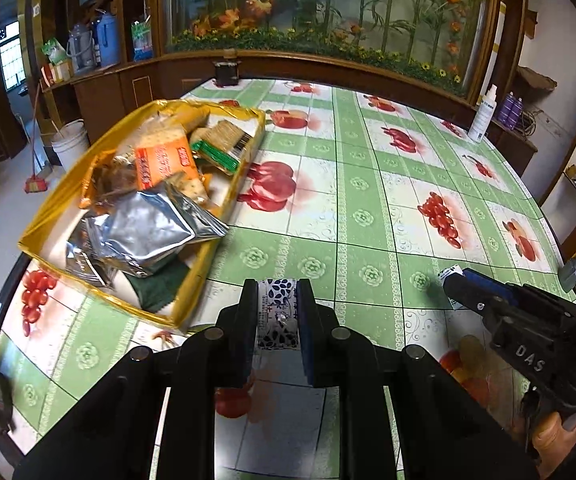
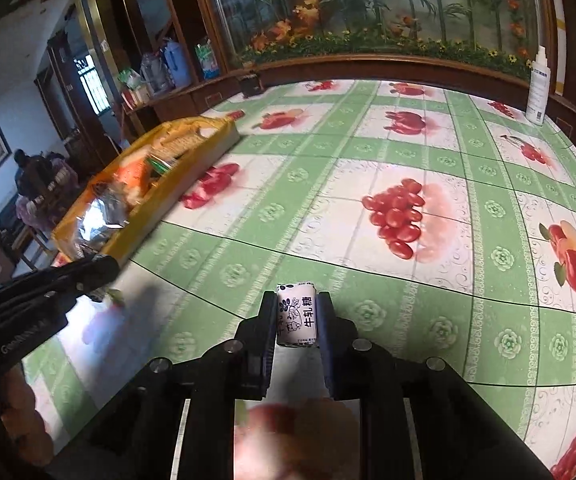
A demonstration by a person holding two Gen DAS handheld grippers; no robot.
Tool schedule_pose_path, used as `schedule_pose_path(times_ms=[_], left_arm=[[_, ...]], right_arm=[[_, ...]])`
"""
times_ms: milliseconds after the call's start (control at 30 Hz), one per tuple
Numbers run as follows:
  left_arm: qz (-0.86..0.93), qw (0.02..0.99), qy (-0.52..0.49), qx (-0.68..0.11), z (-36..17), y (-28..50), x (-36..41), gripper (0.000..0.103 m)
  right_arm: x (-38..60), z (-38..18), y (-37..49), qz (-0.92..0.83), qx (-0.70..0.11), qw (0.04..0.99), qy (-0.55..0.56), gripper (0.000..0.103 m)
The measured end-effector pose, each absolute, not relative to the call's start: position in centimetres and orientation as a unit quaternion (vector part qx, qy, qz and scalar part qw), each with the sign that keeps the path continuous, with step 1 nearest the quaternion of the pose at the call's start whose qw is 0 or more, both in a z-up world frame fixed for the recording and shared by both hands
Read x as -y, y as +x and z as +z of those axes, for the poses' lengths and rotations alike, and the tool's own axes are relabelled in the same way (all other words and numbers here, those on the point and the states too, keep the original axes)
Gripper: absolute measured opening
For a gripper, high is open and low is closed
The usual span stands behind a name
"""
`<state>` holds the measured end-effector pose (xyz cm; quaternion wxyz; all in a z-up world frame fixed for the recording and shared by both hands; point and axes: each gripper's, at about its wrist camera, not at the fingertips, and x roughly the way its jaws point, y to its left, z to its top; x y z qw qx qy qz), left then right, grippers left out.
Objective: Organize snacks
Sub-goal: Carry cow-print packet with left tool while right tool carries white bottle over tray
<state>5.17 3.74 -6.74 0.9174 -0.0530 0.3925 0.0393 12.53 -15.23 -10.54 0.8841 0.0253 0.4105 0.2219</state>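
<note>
A yellow box (image 1: pixel 204 264) full of snack packets stands on the left of the fruit-print tablecloth (image 1: pixel 360 184); a silver pouch (image 1: pixel 148 232) and an orange cracker pack (image 1: pixel 164 160) lie on top. My left gripper (image 1: pixel 278 292) hovers just right of the box's near corner, shut on a small white candy (image 1: pixel 278 314) with a dark leaf pattern. My right gripper (image 2: pixel 296 300) is shut on a white wrapped candy roll (image 2: pixel 297 316) with black print, above the green squares. In the right wrist view the box (image 2: pixel 176 200) sits far left and the left gripper (image 2: pixel 102 270) is at its near end.
A white spray bottle (image 1: pixel 483 116) stands at the table's far right edge, and a dark jar (image 1: pixel 226 70) at the far edge. A wooden cabinet with a painted glass panel runs behind. A white bucket (image 1: pixel 70 148) is on the floor left. A person (image 2: pixel 36 184) sits far left.
</note>
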Motion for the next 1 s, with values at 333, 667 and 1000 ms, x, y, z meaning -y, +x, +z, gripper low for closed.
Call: schedule_pose_path(times_ms=[333, 667, 1000], left_arm=[[0.071, 0.921, -0.052, -0.379, -5.8, 4.2, -6.0, 0.016], [0.107, 0.924, -0.052, -0.363, -5.0, 3.8, -9.0, 0.016], [0.131, 0.919, -0.06, -0.366, -5.1, 4.6, -11.8, 0.016]], right_arm=[[13.2, -7.8, 12.0, 0.31, -0.391, 0.86, 0.108, 0.02], [9.6, -7.5, 12.1, 0.361, -0.395, 0.834, 0.13, 0.019], [5.8, -7.7, 13.6, 0.391, -0.403, 0.817, 0.131, 0.019]])
